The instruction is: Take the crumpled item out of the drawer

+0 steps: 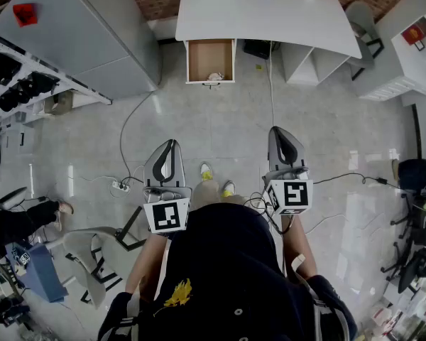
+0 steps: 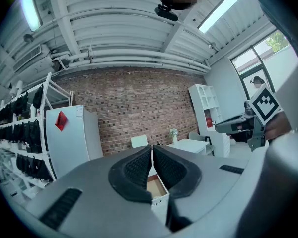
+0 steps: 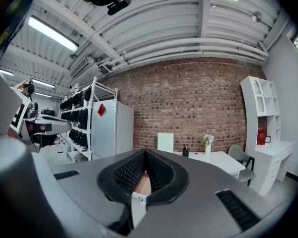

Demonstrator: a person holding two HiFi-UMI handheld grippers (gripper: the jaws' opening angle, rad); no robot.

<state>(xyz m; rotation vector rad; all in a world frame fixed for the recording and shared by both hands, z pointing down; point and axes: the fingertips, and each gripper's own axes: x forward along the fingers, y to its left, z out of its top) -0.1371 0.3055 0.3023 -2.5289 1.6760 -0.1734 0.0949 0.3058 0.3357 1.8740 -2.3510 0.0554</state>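
Observation:
Far ahead, a white drawer [image 1: 210, 60] with a wooden inside stands pulled out from under the white desk [image 1: 270, 13]. A small pale crumpled item [image 1: 215, 77] lies at its front end. Both grippers are held close to the person's body, well short of the drawer. My left gripper [image 1: 171, 144] is shut with nothing in it, and its pads meet in the left gripper view [image 2: 152, 148]. My right gripper [image 1: 277, 131] is also shut and empty [image 3: 145, 153]. The open drawer [image 2: 156, 187] shows below the jaws in each gripper view [image 3: 141, 182].
A grey cabinet [image 1: 78, 34] and a rack of dark items [image 1: 14, 77] stand at the left. Cables [image 1: 128, 137] and a power strip [image 1: 119, 185] lie on the floor. White shelving [image 1: 405, 55] and a chair [image 1: 362, 20] stand at the right. Another person [image 1: 21, 219] is at the left.

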